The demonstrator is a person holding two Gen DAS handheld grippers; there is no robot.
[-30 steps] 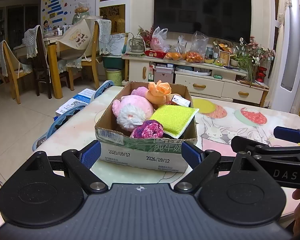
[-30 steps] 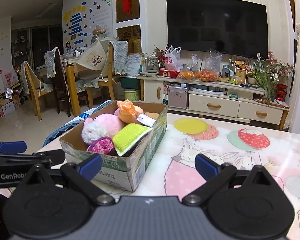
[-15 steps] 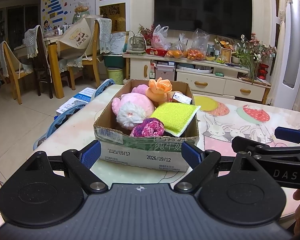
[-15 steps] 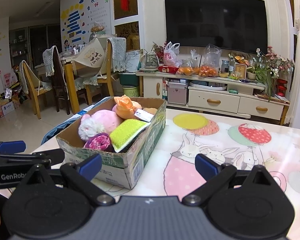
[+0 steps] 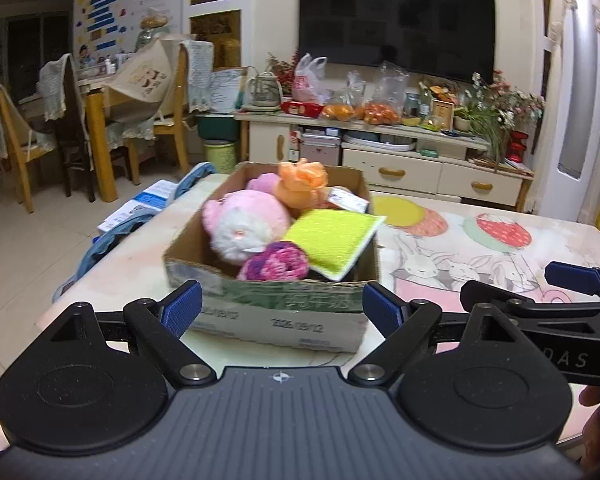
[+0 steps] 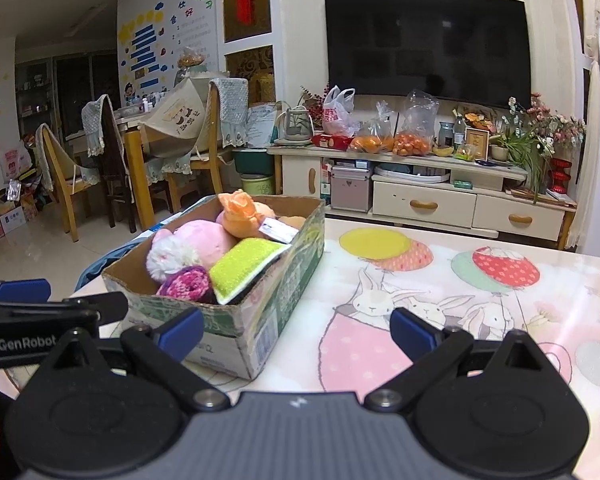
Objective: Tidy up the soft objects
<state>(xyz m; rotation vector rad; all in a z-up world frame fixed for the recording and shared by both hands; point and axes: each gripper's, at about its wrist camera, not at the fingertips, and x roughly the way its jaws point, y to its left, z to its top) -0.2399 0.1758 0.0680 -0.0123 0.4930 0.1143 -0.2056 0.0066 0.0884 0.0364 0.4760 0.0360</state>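
Note:
A cardboard box (image 5: 276,318) stands on the table and holds soft things: a pink plush (image 5: 246,220), an orange plush (image 5: 302,182), a yellow-green sponge (image 5: 332,238) and a magenta knitted ball (image 5: 274,266). My left gripper (image 5: 282,314) is open and empty, just in front of the box's near wall. My right gripper (image 6: 296,334) is open and empty, at the box's near right corner (image 6: 240,332). The same toys show in the right wrist view: pink plush (image 6: 204,240), sponge (image 6: 244,266). The right gripper also shows in the left wrist view (image 5: 540,312).
The table (image 6: 440,280) has a cartoon rabbit and balloon cloth right of the box. A blue chair back (image 5: 100,246) sits at the table's left edge. A TV cabinet (image 5: 420,160) and wooden dining chairs (image 5: 20,136) stand beyond.
Both cameras have lifted and tilted slightly, so the box sits a little lower and farther in view. Both grippers stay open and empty.

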